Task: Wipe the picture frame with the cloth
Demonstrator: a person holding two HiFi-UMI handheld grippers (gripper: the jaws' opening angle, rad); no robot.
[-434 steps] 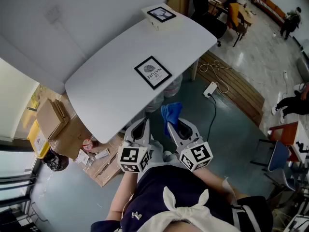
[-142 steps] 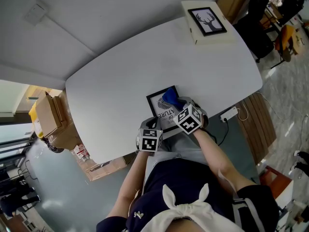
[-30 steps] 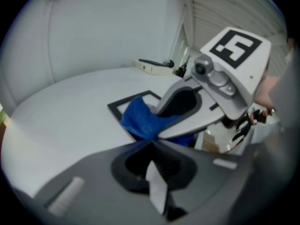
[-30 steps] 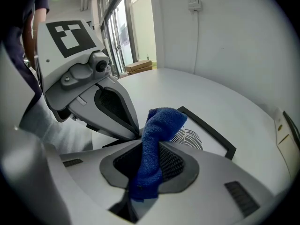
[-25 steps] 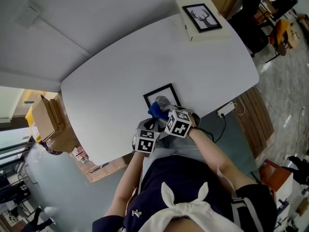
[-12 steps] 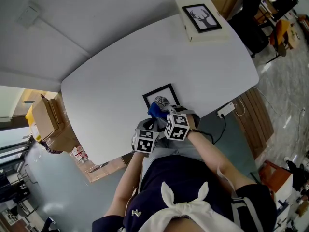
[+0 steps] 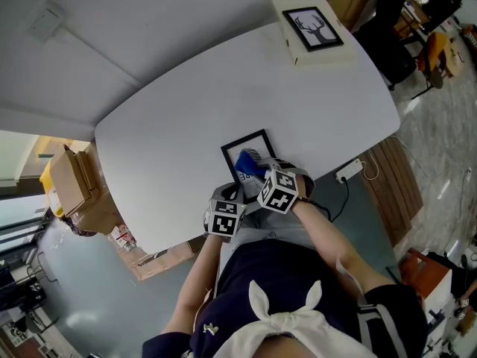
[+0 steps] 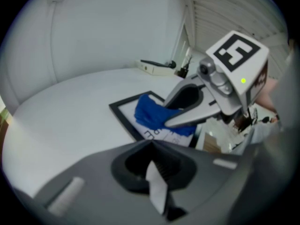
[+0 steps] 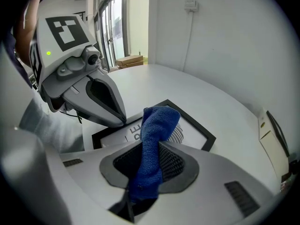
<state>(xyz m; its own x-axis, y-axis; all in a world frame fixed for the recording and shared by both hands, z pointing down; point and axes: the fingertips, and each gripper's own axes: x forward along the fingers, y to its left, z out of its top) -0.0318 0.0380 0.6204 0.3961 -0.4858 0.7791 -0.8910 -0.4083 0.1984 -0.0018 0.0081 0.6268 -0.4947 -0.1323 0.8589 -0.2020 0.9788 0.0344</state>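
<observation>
At the counter's near edge: the right hand-held gripper [image 9: 150, 167] has its jaws clamped on a blue cloth [image 9: 157, 125], which rises between the pads and folds over at the top.
Cloth: its free end lies on the glass of the picture frame [image 7: 250, 144], just beside a fingerprint-like print.
Left hand-held gripper [image 8: 152, 175]: jaws closed together with nothing between them. Its tip sits at the frame's near left edge; whether it touches cannot be told.
Both hand-held grippers: side by side, tips angled in toward each other at the frame.
Picture frame: black-edged, flat on the white counter [image 7: 223, 80], close to its near edge.
Far corner: a second picture [image 7: 312, 22], a deer in a black border, lies on a cream box [image 7: 332, 51], well apart from the cloth.
Floor: cardboard boxes [image 7: 74, 181] stand to the left of the counter, and a white power strip [image 7: 348, 172] lies to its right.
</observation>
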